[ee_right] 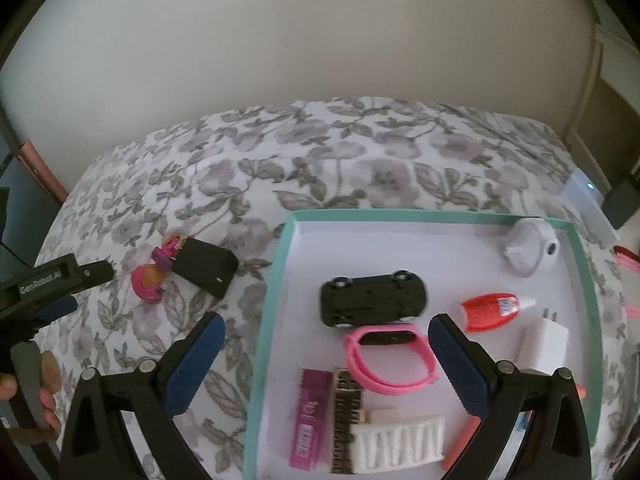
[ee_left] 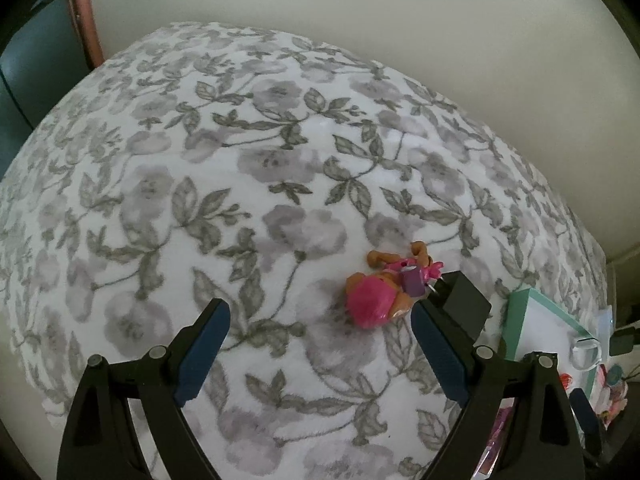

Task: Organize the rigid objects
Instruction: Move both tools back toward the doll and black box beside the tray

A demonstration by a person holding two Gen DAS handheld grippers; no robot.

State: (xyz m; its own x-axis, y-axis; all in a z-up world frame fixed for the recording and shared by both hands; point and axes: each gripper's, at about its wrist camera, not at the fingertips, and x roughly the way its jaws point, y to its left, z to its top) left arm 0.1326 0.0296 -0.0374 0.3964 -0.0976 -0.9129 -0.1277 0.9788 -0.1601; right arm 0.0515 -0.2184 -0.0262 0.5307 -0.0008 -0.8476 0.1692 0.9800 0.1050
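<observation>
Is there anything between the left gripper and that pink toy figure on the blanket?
Nothing visible does. The left gripper is open above bare blanket, and the pink toy figure lies just ahead of it, beside a black box against its far side.

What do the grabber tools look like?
Each tool is black plastic with two long fingers shaped like open triangles. The left tool and right tool have dark blue bumpy pads inside the fingers and round silver bolts at the joints. The left tool's side carries white lettering.
</observation>
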